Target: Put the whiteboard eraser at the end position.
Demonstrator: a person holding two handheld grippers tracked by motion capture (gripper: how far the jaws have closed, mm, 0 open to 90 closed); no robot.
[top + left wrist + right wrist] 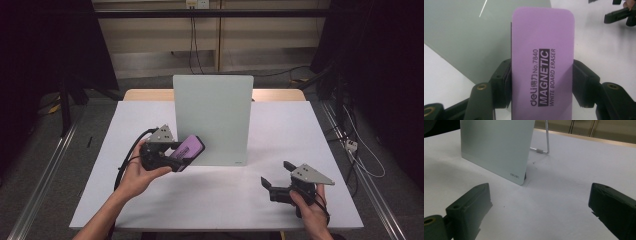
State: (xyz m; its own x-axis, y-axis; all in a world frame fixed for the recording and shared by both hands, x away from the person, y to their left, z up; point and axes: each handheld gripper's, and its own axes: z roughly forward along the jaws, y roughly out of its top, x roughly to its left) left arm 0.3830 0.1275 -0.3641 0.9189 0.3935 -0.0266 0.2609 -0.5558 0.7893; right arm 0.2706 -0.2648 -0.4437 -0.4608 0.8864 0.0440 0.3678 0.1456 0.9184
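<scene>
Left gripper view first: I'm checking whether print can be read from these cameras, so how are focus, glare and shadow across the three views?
Left gripper view: the purple whiteboard eraser is sharp, its print legible; a bright streak glares on the whiteboard. Right gripper view: the board's corner logo is readable but soft, and its own gripper is slightly blurred. High view: dim surroundings, evenly lit table, soft shadows.

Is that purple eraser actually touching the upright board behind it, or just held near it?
Cannot tell. The high view shows the eraser overlapping the board, and the left gripper view shows the board behind it, but neither shows contact or a gap plainly.
</scene>
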